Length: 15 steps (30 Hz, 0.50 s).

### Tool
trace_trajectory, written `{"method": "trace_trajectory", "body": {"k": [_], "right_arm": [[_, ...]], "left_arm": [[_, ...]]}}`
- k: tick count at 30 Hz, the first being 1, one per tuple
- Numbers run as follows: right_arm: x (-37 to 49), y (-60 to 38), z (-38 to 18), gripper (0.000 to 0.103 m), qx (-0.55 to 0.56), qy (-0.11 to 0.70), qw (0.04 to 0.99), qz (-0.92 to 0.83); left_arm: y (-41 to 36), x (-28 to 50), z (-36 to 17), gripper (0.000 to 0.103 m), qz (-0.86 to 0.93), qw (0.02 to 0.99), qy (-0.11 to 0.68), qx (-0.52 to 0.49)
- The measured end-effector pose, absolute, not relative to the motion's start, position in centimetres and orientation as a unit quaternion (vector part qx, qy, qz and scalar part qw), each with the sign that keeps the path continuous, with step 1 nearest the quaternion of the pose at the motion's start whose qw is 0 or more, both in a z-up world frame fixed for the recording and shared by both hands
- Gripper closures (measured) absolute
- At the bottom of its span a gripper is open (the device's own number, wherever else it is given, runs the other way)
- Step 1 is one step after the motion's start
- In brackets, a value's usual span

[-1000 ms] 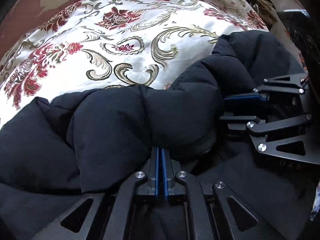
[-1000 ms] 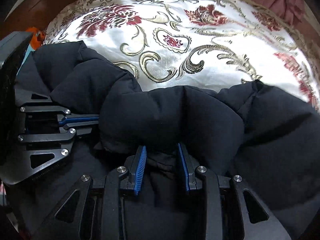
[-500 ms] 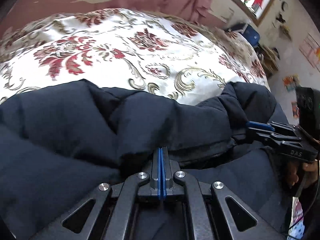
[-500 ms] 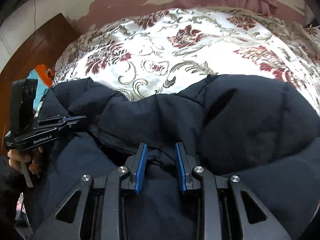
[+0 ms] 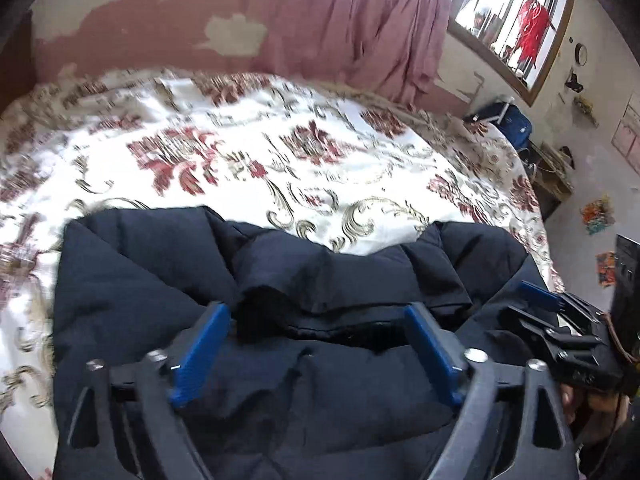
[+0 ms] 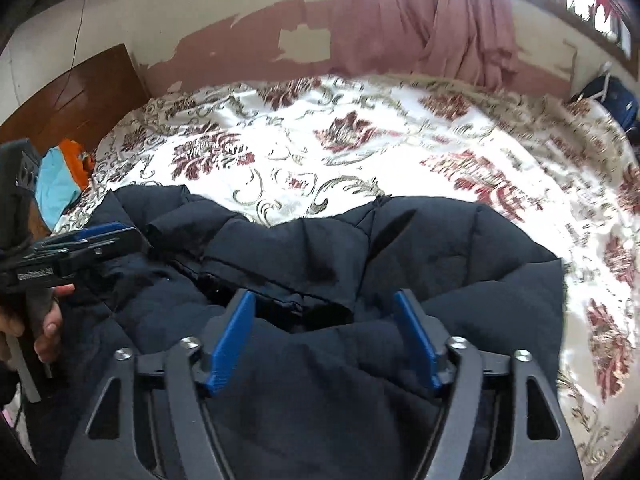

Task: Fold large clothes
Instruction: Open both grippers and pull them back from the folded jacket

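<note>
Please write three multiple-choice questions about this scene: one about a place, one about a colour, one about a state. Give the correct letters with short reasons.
1. Where does the dark jacket lie?
A. on the floral bedspread
B. on a chair
C. on the floor

2. What colour are the pads of the tongs?
A. red
B. blue
C. yellow

3. How are the left tongs?
A. shut on the jacket
B. open
C. out of view

Answers: 1 A, the bedspread shows around the jacket; 2 B, both views show blue pads; 3 B, the pads stand wide apart, as on the right tongs.

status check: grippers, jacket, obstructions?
Left gripper open, right gripper open. Dark puffer jacket lies bunched on floral bedspread, unheld. Nothing obstructing.
</note>
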State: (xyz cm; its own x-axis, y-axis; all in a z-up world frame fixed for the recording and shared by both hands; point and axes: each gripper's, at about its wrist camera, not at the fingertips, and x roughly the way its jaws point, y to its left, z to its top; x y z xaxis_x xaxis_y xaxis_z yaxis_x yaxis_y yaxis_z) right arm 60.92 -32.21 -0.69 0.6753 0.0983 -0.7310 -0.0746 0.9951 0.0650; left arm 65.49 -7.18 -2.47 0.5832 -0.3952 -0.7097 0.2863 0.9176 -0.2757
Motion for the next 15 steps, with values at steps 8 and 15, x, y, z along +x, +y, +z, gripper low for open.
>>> {"method": "trace_trajectory", "body": {"k": [8, 15], "right_arm": [[56.4, -31.8, 3.1, 0.012, 0.016, 0.35, 0.936, 0.035], [51.4, -30.3, 6.0, 0.003, 0.01, 0.31, 0.95, 0.038]], "left_arm": [[-6.5, 60.3, 1.5, 0.0, -0.153, 0.924, 0.349, -0.034], [-5.6, 54.7, 4.3, 0.0, -0.117, 0.938, 0.327, -0.008]]}}
